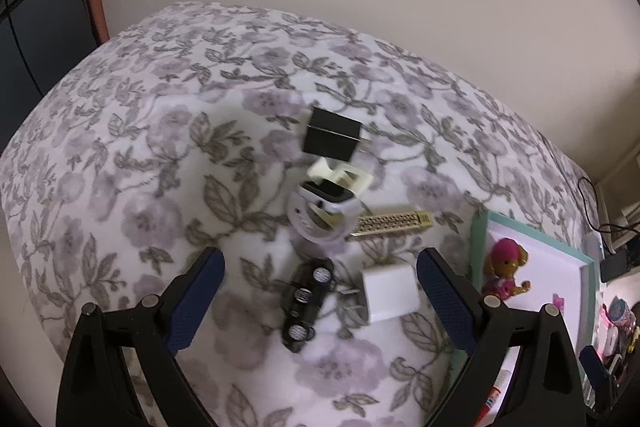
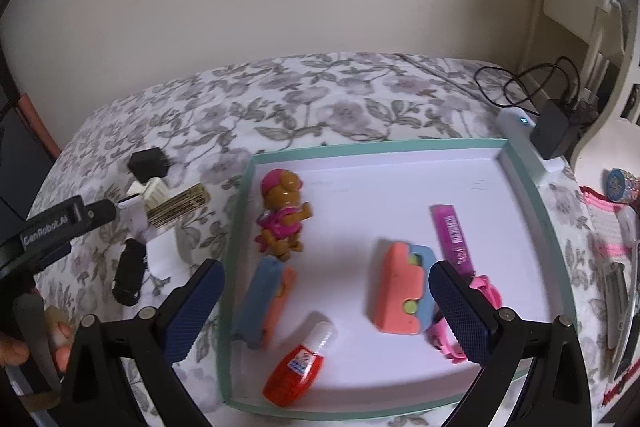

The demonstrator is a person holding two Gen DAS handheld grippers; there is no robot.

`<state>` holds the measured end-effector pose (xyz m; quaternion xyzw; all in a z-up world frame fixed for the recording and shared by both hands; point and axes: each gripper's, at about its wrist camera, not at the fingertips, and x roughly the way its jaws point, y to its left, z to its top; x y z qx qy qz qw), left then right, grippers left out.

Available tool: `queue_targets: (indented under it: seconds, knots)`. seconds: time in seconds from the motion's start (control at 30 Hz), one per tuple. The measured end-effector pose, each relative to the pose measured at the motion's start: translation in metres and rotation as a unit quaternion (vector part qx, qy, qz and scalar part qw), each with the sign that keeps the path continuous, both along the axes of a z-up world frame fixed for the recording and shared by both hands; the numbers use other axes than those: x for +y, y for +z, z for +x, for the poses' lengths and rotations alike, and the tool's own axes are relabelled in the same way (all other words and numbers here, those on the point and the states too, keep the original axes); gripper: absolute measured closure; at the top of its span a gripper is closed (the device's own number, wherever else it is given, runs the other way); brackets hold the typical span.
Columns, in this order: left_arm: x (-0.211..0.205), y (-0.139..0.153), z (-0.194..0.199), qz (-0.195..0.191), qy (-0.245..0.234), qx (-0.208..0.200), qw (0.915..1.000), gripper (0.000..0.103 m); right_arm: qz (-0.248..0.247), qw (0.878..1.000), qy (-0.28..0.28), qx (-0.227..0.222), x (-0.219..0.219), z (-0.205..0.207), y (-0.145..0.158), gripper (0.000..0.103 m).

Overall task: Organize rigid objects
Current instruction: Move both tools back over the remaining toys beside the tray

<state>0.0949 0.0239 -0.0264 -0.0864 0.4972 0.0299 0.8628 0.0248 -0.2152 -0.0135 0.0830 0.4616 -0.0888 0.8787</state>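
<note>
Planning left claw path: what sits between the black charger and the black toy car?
Left wrist view: a white smartwatch with a cream clip lies between black charger and black toy car.

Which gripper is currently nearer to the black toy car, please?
Left. The left gripper brackets the black toy car; the right gripper hovers over the tray beside it.

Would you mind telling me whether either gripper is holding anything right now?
Nothing is held: the left gripper and right gripper are both open and empty.
</note>
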Motion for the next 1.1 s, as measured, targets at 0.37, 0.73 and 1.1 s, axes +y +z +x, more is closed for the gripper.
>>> queue_targets:
  seconds: [0.37,0.73,1.1]
  knots:
    - [0.026,-0.006,0.005,0.009,0.025,0.007,0.9996,0.006,0.007,0.999,0.043,-0.018,0.034,0.006,0.004,0.0]
    - [0.048,-0.021,0.011,0.016,0.047,0.045,0.9977,0.006,0.008,0.996,0.092,-0.003,0.07,0.023,-0.01,0.0]
    - [0.062,-0.034,0.017,-0.004,0.062,0.065,0.9959,0.006,0.016,0.994,0.111,0.008,0.087,0.039,-0.018,0.0]
